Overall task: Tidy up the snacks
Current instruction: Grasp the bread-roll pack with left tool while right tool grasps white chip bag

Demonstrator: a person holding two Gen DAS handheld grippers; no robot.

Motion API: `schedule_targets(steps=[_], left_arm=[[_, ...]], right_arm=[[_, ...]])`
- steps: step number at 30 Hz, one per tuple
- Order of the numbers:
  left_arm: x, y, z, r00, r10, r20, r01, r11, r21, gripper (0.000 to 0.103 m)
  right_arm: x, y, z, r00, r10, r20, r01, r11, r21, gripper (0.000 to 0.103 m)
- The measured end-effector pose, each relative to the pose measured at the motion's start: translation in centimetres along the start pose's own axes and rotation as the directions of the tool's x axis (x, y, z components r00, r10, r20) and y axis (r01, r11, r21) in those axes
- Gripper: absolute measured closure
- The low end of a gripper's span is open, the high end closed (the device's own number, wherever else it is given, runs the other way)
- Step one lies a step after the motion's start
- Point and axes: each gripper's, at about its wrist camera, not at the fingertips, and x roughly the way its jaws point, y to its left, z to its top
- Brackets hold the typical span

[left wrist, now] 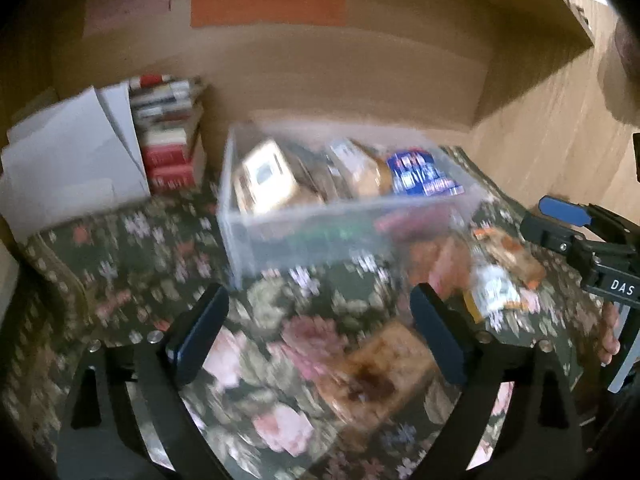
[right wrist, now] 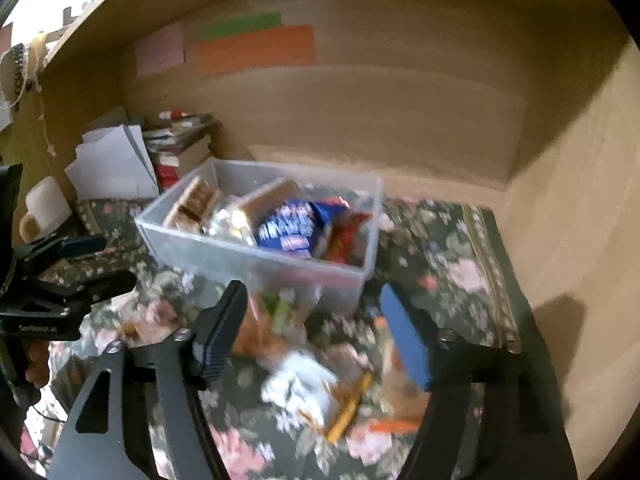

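A clear plastic bin (left wrist: 312,236) (right wrist: 256,256) stands on the floral cloth and holds several snack packs, among them a blue pack (left wrist: 424,176) (right wrist: 288,228). My left gripper (left wrist: 320,320) is open and empty, above a brown snack pack (left wrist: 376,376) on the cloth. My right gripper (right wrist: 316,320) is open and empty, over a white-and-orange snack pack (right wrist: 316,396) and other loose packs in front of the bin. The right gripper (left wrist: 568,220) also shows at the right of the left wrist view. Both views are blurred.
White boxes (left wrist: 72,164) and a stack of books (left wrist: 172,132) stand at the back left. Wooden walls (right wrist: 560,220) close in the back and right. More loose snacks (left wrist: 500,268) lie to the right of the bin.
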Motion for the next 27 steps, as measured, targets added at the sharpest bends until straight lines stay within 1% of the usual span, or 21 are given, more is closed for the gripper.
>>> schedule_targets(steps=[5,9,12,14,16,18,20,22,25,26,27], left_arm=[[1.3,-1.5,-1.7,0.998,-0.012,-0.063,0.01,0.999,-0.033,0.003],[2.6,-2.6,-2.5,0.995,0.0,-0.104,-0.005,0.999,-0.046,0.003],[3.4,-3.0,-2.9,0.993,0.012,-0.118,-0.018,0.999,-0.05,0.002],[3.7,-3.2,-3.1,0.993,0.013,-0.12,-0.021,0.998,-0.062,0.001],[4.1,-3.5,-3.3,0.992,0.005,-0.127,-0.014,0.998,-0.068,0.001],[4.7,-3.7,-3.2,0.99,-0.002,-0.143,-0.007,0.998,-0.065,0.001],[5.2,-4.0,-3.4,0.988,0.007,-0.153,-0.016,0.998,-0.055,0.001],[5.4,-4.6,-3.5,0.99,0.029,-0.142,-0.032,0.999,-0.02,0.001],[5.6,-4.9,-3.6,0.992,0.025,-0.127,-0.027,1.0,-0.01,0.001],[5.6,-4.9,-3.6,0.992,0.019,-0.122,-0.021,1.0,-0.014,0.003],[5.6,-4.9,-3.6,0.993,0.014,-0.118,-0.017,1.0,-0.017,0.011]], right_arm=[[0.6,-0.9,-2.3,0.999,-0.003,-0.054,0.004,0.999,0.032,0.033],[1.5,-1.4,-3.8,0.995,0.012,-0.098,-0.006,0.998,0.059,0.031],[2.3,-1.5,-4.6,0.992,0.02,-0.124,-0.011,0.997,0.072,0.031],[2.7,-1.4,-4.7,0.992,0.014,-0.122,-0.005,0.997,0.071,0.028],[3.0,-1.0,-4.5,0.993,0.015,-0.118,-0.008,0.998,0.063,0.021],[3.3,-0.6,-4.4,0.992,0.024,-0.12,-0.017,0.998,0.053,0.02],[3.7,-0.1,-4.3,0.992,0.024,-0.124,-0.02,0.999,0.032,0.02],[3.8,0.2,-4.4,0.992,0.03,-0.123,-0.027,0.999,0.027,0.021],[4.2,0.3,-4.6,0.986,0.07,-0.15,-0.065,0.997,0.038,0.024],[4.5,0.2,-4.7,0.984,0.078,-0.158,-0.071,0.996,0.045,0.025],[4.8,0.1,-4.8,0.981,0.082,-0.176,-0.074,0.996,0.054,0.027]])
